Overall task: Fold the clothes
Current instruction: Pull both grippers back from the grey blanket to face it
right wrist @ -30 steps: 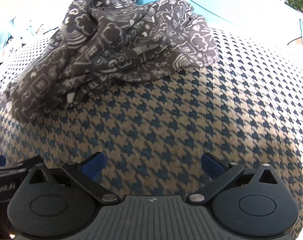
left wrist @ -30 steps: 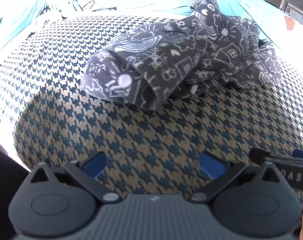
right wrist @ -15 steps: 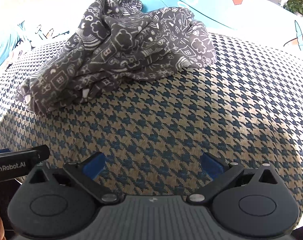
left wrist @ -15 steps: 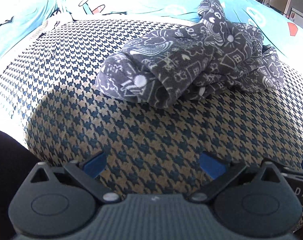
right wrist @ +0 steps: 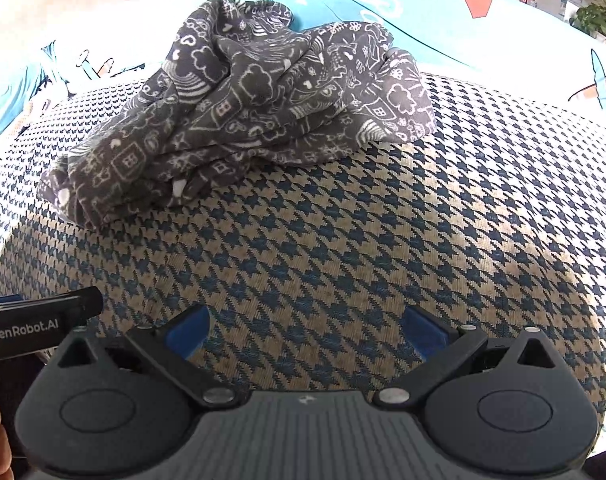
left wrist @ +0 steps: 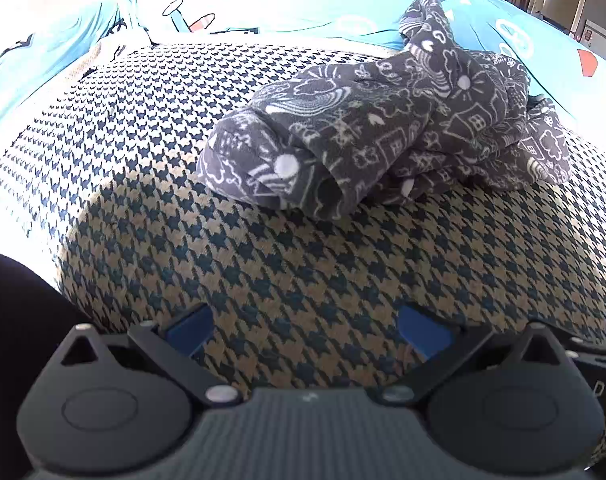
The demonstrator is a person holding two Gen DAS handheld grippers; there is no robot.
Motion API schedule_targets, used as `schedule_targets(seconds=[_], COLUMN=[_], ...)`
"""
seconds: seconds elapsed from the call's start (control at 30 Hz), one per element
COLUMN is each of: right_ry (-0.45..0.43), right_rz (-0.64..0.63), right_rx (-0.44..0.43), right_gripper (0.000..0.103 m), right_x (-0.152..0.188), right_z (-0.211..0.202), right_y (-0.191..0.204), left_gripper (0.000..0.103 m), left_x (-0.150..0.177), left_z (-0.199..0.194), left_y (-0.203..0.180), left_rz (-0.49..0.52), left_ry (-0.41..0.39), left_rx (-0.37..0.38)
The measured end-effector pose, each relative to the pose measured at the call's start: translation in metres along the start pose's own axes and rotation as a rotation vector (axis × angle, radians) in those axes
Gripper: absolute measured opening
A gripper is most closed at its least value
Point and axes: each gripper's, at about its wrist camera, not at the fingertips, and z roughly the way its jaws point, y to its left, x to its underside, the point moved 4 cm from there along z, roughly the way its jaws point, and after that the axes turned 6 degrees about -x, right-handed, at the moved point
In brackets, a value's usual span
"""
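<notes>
1. Bare houndstooth cover is lying wide ahead of the left gripper, fingers spread, nothing blocking.
2. Same bare stretch is running ahead of the right gripper, also spread.
3. Crumpled grey garment is sitting farther ahead, the only obstacle.
4. Each gripper is crowding the other's inner side.

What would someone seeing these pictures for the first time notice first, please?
A crumpled grey garment with white doodle print lies heaped on a blue-and-tan houndstooth cover, toward its far side. Beyond it spreads a bright turquoise sheet. Near the camera, the left tongs and right tongs hover open over bare cover, short of the garment.
</notes>
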Motion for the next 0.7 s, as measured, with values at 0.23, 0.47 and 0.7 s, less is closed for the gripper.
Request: schedule_targets(seconds=[0.23, 0.47, 0.7], right_ry=[-0.030, -0.061, -0.077], right_rz=[0.013, 0.033, 0.060], right_rx=[0.003, -0.008, -0.015], right_gripper=[0.103, 0.103, 0.103], right_x=[-0.004, -0.011, -0.017], right_z=[-0.004, -0.009, -0.011], right_y=[-0.003, -0.005, -0.006], left_gripper=[0.103, 0.103, 0.103], left_x=[0.011, 0.005, 0.002], left_z=[-0.012, -0.017, -0.024], left_y=[-0.006, -0.005, -0.008], left_rz=[0.022, 0.032, 0.054], left_ry=[-0.038, -0.059, -0.073], left_rx=[-0.009, -0.009, -0.016])
